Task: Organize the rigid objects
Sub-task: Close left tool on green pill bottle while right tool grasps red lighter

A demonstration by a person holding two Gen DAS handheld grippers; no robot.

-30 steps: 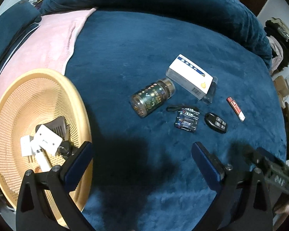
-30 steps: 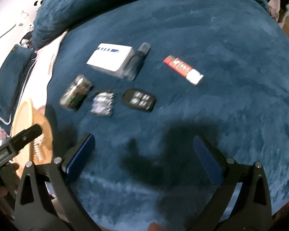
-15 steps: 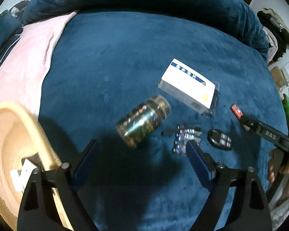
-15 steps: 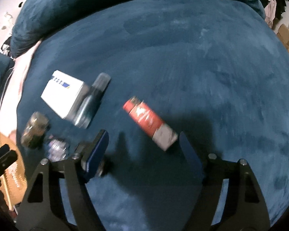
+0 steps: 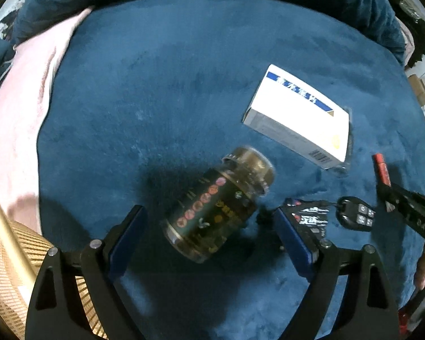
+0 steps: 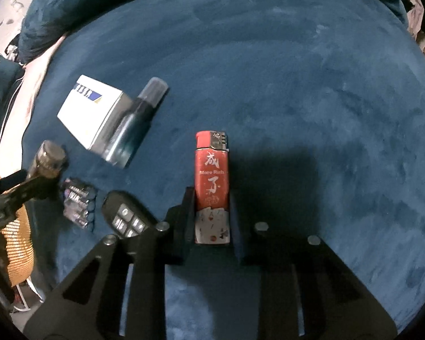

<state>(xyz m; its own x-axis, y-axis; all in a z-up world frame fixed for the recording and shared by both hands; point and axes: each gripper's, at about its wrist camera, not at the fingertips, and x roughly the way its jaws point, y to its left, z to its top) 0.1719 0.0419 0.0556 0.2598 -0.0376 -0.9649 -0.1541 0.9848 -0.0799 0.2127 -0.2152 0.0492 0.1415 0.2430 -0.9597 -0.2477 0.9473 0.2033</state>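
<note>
A dark pill bottle [image 5: 212,212] lies on its side on the blue blanket, between the fingers of my left gripper [image 5: 209,215], which stands open around it without touching. My right gripper [image 6: 211,198] is shut on the lower half of a red lighter [image 6: 212,170] that lies on the blanket. A pack of batteries [image 5: 311,218] and a black key fob [image 5: 355,216] lie just right of the bottle. A white box [image 5: 297,113] sits further back, with a small clear bottle [image 6: 136,124] against its side.
A woven yellow basket [image 5: 2,255] stands at the lower left, beside a pink cloth [image 5: 14,113]. A thick blue blanket roll rims the far side. Cluttered floor and boxes show beyond the right edge.
Both grippers came down toward the blanket. The left one shifted right from the basket to straddle the pill bottle. The right one moved over the red lighter and shut on it.
</note>
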